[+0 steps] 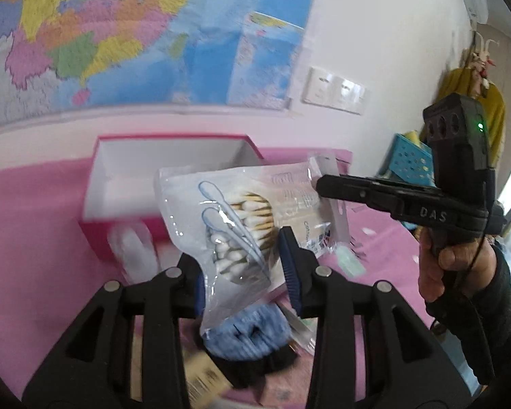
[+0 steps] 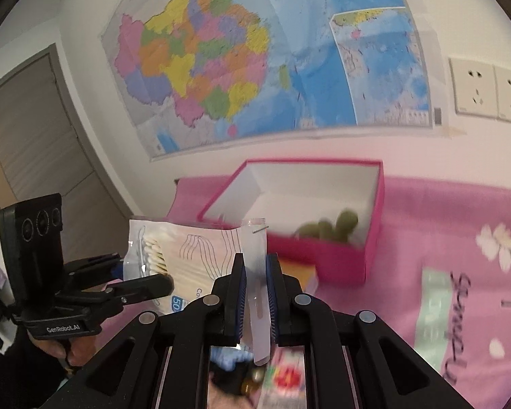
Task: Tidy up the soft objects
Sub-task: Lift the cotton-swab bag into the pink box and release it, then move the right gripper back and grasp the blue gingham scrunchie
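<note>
A clear bag of cotton swabs [image 1: 242,225] hangs in the air between both grippers, above the pink cloth. My left gripper [image 1: 243,269] has its blue pads on either side of the bag's lower part and holds it. My right gripper [image 2: 255,293] is shut on the bag's top strip [image 2: 255,255]; it shows in the left wrist view [image 1: 327,184] clamped on the bag's right edge. The bag also shows in the right wrist view [image 2: 184,255]. An open pink box [image 2: 330,259] with white walls stands behind; a green soft thing [image 2: 330,228] lies inside.
Pink flowered cloth [image 2: 460,225] covers the surface. A blue fluffy item [image 1: 252,334], a black item and small packets lie under the bag. A white object [image 1: 133,248] stands by the box front. A wall map, sockets [image 2: 487,92] and a blue crate [image 1: 408,163] lie beyond.
</note>
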{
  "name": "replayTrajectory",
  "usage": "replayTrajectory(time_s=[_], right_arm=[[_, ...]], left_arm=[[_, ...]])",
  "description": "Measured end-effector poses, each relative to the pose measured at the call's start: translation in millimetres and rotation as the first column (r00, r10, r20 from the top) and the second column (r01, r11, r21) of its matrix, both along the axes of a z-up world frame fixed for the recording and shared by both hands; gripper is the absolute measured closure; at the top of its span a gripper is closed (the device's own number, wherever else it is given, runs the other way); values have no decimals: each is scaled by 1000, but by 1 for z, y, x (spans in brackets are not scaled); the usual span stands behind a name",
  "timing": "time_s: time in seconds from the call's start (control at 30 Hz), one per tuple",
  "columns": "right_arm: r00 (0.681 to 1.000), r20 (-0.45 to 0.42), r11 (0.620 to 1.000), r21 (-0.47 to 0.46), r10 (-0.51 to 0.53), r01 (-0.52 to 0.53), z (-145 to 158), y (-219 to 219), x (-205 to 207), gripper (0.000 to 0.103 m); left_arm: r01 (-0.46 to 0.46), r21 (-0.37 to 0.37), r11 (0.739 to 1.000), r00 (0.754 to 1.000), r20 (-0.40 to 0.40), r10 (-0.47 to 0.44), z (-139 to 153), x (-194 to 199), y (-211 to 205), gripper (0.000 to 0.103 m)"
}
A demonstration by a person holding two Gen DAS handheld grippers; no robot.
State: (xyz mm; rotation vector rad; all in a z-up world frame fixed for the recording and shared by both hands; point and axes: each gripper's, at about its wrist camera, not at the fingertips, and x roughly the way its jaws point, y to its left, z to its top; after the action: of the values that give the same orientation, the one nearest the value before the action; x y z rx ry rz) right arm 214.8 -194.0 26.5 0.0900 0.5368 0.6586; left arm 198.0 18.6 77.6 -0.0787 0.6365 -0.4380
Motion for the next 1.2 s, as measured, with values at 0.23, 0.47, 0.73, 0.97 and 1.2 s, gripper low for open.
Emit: replayTrajectory(time_s=[0.23, 0.47, 0.73, 0.97, 1.2], right_arm=[[1000, -5, 1000, -16, -7, 7, 24, 25, 62, 92], [997, -75, 998, -56, -17, 13, 15, 56, 127, 92], [988, -150, 995, -101, -19, 4, -12, 89, 167, 90], [986, -156, 987, -155, -63, 39, -21, 102, 174, 67], [993, -92, 989, -133, -80, 68, 3, 87, 147, 65]], left_arm=[[-54, 54, 997, 998, -21, 55, 9, 64, 13, 60], [-111, 102, 989, 989, -86, 119, -7, 119, 30, 55], [-182, 146, 972, 970, -135, 202, -32, 142, 49, 47], [-255, 161, 954, 947, -156, 280, -44, 145, 68, 24], [-294, 137, 946, 951, -54, 303, -8, 101, 85, 15]])
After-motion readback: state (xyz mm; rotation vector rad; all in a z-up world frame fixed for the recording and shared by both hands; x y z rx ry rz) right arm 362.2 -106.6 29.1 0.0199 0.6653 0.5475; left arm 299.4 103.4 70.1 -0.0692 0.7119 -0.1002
